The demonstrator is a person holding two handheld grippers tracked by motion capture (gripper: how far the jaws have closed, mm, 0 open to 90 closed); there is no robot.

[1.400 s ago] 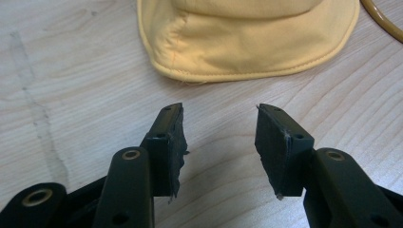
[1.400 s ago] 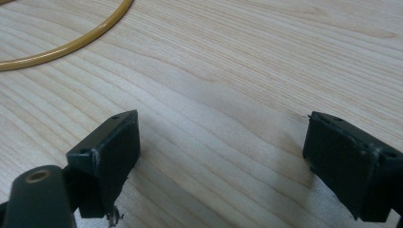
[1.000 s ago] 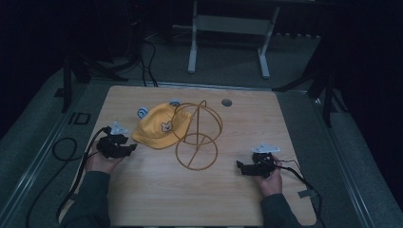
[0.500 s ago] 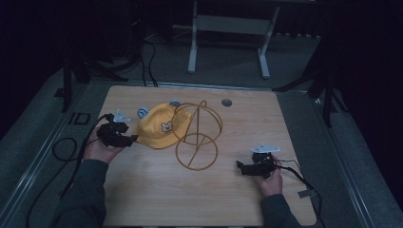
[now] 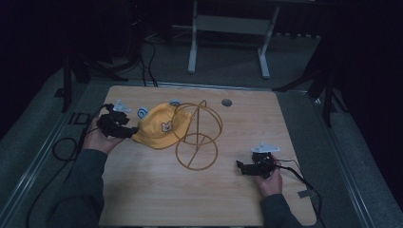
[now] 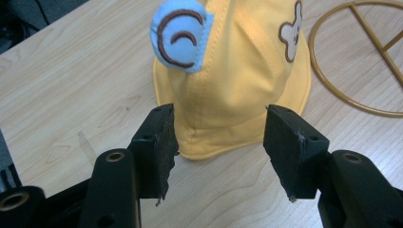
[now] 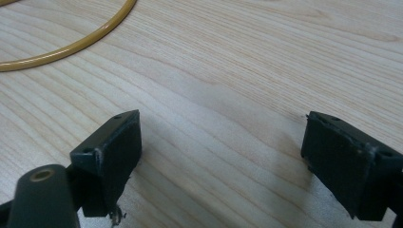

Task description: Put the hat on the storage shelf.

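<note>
A yellow child's hat (image 5: 161, 127) with a bear patch and blue ears lies on the wooden table, its right side against a gold wire stand (image 5: 197, 137). My left gripper (image 5: 129, 131) is at the hat's left edge. In the left gripper view the hat (image 6: 237, 61) has its brim between the spread jaws of the left gripper (image 6: 221, 118); the jaws have just been opening, and the pads do not press on the cloth. My right gripper (image 5: 240, 166) rests near the table's right front, open over bare wood (image 7: 223, 121), with the stand's ring (image 7: 71, 47) ahead on its left.
The table (image 5: 142, 199) has a round grommet (image 5: 226, 102) near its far edge. Cables (image 5: 62, 152) trail off the left side onto grey floor. A metal frame (image 5: 228, 28) stands behind the table. Bare wood lies in front of the hat and stand.
My left hand has risen and moved away from me toward the hat, and its jaws now reach the brim. The right hand, hat and stand have stayed where they were.
</note>
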